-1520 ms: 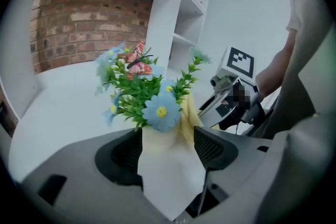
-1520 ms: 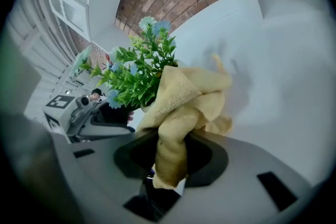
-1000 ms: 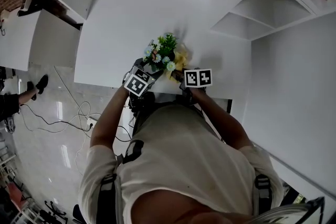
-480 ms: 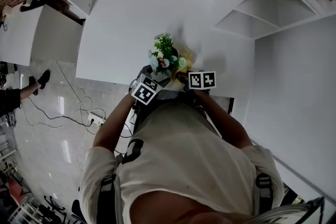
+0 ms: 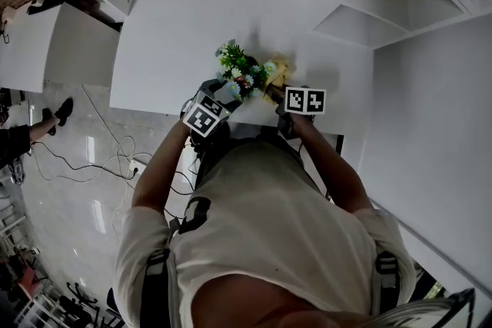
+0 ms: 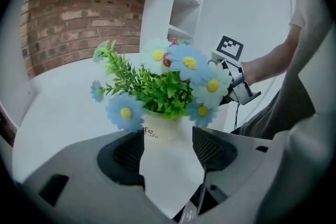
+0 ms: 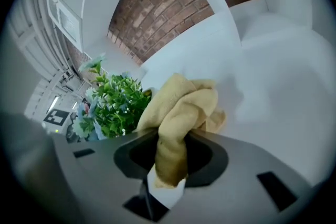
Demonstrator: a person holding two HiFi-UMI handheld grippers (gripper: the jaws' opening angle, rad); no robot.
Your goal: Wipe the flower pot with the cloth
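At the left, the left tool (image 6: 169, 150) is closed on the flower pot (image 6: 159, 129), one pad against each side of its pale wall. It holds the pot upright near the front edge of the white surface (image 5: 177, 27). The artificial flowers (image 6: 168, 86) spread wide above the rim and overhang the wall on every side.

To the right of them, the yellow cloth (image 7: 181, 105) hangs bunched from the right tool (image 7: 170, 157). That tool's jaws are partly closed and pinch a fold of the cloth, with most of the bunch loose in front of them.

In the right gripper view the greenery sits to the left of the cloth and just beside it, and the pot's wall is hidden beneath the leaves. Whether the cloth touches the pot cannot be told.

The wipe likely turns on bringing the cloth leftward and lower, under the blooms, onto the side of the wall away from the left tool's pads.
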